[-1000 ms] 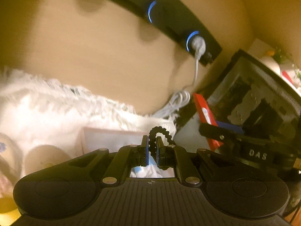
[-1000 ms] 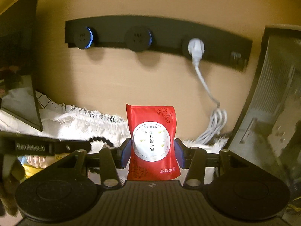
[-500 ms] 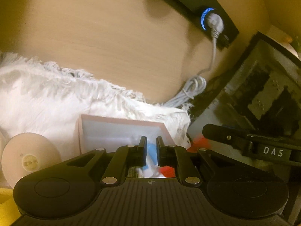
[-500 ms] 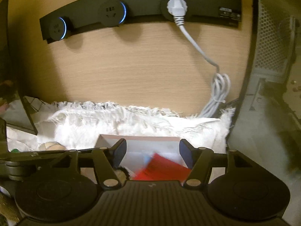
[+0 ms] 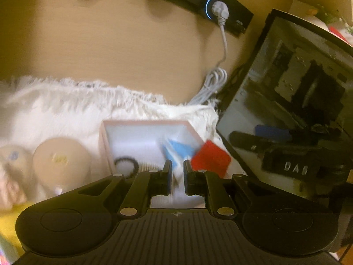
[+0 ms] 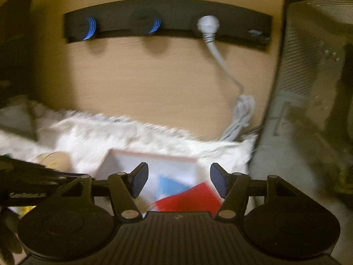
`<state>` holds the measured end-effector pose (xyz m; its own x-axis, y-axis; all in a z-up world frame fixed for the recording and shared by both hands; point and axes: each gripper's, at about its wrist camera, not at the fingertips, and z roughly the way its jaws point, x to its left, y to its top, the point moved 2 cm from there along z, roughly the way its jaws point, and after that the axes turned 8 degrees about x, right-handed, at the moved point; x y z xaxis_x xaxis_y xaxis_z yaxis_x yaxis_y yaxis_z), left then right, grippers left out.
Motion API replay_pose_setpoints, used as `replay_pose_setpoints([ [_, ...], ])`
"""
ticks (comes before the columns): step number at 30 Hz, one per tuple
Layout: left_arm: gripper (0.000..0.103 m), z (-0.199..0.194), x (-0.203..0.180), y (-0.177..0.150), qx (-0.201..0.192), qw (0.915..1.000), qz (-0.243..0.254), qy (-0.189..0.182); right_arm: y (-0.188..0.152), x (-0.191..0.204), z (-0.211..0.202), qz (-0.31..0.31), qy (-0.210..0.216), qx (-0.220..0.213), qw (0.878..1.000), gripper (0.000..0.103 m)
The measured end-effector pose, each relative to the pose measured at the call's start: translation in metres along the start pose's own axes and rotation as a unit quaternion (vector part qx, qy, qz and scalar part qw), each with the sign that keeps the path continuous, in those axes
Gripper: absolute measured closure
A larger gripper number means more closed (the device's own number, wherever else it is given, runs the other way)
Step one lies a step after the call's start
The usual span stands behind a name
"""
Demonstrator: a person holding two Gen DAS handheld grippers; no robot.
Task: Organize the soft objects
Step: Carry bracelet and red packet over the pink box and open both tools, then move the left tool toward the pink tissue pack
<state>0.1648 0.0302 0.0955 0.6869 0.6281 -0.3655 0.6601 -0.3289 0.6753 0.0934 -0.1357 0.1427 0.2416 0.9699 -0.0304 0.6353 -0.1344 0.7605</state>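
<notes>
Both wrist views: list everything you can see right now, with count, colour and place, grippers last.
box: one, pink rim, white inside, on the rug.
red pouch: one, red, at the box's right edge.
blue-and-white packet: one, in the box beside the red pouch.
hair tie: one, black, on the box floor, left part.
round pads: two, cream, left of the box; blurred.
rug: one, white, fluffy, under the box.
socket strip: one, black, on the wall, blue rings.
plug and cable: one, white, rightmost socket.
computer case: one, black, right.
left gripper: shut, empty.
right gripper: open, above the red pouch.
</notes>
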Motion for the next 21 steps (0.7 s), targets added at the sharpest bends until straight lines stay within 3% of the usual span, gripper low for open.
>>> replay_pose_setpoints([
  [6, 0.091, -0.037, 0.015, -0.040, -0.010, 0.9995, 0.007, 0.030, -0.034, 0.038, -0.007, -0.032, 0.051, 0.022, 0.998, 0.040],
  [14, 0.091, -0.084, 0.074, -0.079, -0.030, 0.9926, -0.068, 0.096, -0.061, 0.091, 0.003, -0.076, 0.091, 0.046, 0.992, 0.040],
  [18, 0.091, -0.116, 0.110, -0.097, -0.055, 0.9789, -0.127, 0.150, -0.069, 0.107, 0.008, -0.092, 0.104, 0.057, 0.989, 0.040],
  [21, 0.092, -0.140, 0.139, -0.111, -0.076, 0.9603, -0.189, 0.191, -0.073, 0.117, 0.010, -0.101, 0.115, 0.063, 0.986, 0.040],
])
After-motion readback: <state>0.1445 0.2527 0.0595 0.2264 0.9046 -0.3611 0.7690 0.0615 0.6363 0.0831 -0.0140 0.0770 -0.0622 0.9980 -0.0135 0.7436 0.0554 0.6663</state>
